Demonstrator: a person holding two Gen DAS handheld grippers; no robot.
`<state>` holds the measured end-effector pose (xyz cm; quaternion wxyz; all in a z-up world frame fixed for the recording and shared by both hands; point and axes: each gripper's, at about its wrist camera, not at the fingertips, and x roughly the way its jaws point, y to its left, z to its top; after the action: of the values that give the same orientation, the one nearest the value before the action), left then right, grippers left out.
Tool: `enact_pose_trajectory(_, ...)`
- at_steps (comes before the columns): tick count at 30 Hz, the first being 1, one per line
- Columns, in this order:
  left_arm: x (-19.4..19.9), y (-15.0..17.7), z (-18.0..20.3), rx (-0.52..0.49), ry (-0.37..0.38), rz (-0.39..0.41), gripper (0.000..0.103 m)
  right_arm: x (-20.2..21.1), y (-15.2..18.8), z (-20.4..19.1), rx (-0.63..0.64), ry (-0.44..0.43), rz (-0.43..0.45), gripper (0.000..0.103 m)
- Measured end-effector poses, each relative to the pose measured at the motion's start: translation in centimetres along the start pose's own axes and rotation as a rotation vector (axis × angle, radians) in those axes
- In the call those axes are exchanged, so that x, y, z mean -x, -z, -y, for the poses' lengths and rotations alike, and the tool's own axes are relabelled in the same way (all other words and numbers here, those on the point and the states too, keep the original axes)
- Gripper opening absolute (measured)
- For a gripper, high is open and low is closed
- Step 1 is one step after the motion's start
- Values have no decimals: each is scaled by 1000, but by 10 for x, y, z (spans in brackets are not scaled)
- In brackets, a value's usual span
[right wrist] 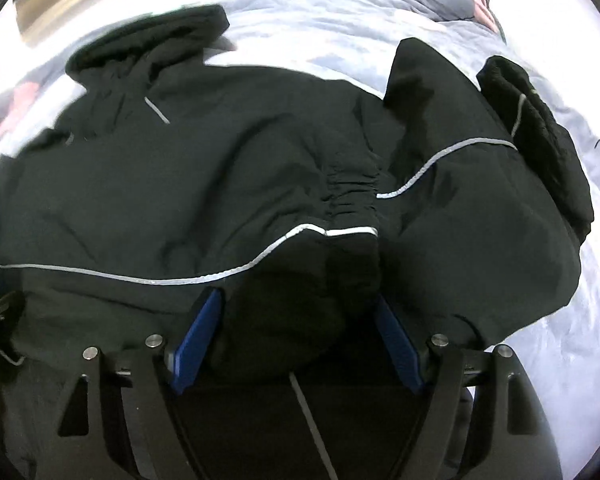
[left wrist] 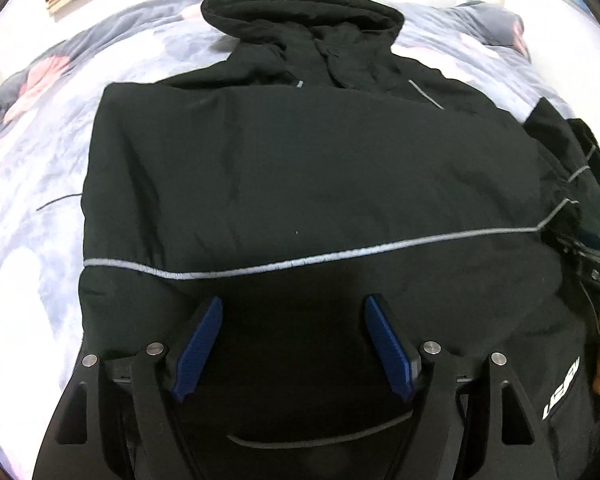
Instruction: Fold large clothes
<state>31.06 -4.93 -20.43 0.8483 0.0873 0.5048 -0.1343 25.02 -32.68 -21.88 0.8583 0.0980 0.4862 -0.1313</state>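
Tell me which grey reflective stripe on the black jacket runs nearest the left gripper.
The long stripe crossing the whole jacket just beyond the left gripper. The short stripes near the collar lie far up by the hood.

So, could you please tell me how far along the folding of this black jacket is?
Early to midway, I'd judge. Done: the jacket lies spread on the bedspread, and one sleeve looks folded back near its side. In hand: both the left gripper and right gripper hover open over the lower hem, gripping nothing. Left: the hood and body are unfolded.
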Motion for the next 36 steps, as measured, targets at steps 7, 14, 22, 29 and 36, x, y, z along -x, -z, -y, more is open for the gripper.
enact_pose_trajectory(7, 35, -20, 40, -45, 106, 69, 76, 56, 14, 48, -59, -103, 76, 79)
enact_pose_trajectory(14, 66, -62, 154, -174, 342, 146, 76, 75, 47, 163, -148, 106, 141, 79)
enact_pose_trajectory(22, 34, -111, 270, -169, 570, 79, 76, 41, 100, 245, -371, 86, 205, 79)
enact_pose_trajectory(29, 1, -138, 338, -187, 602, 52, 76, 35, 102, 245, -365, 39, 250, 88)
enact_pose_trajectory(36, -21, -146, 377, -230, 550, 60, 76, 34, 104, 254, -415, -68, 304, 91)
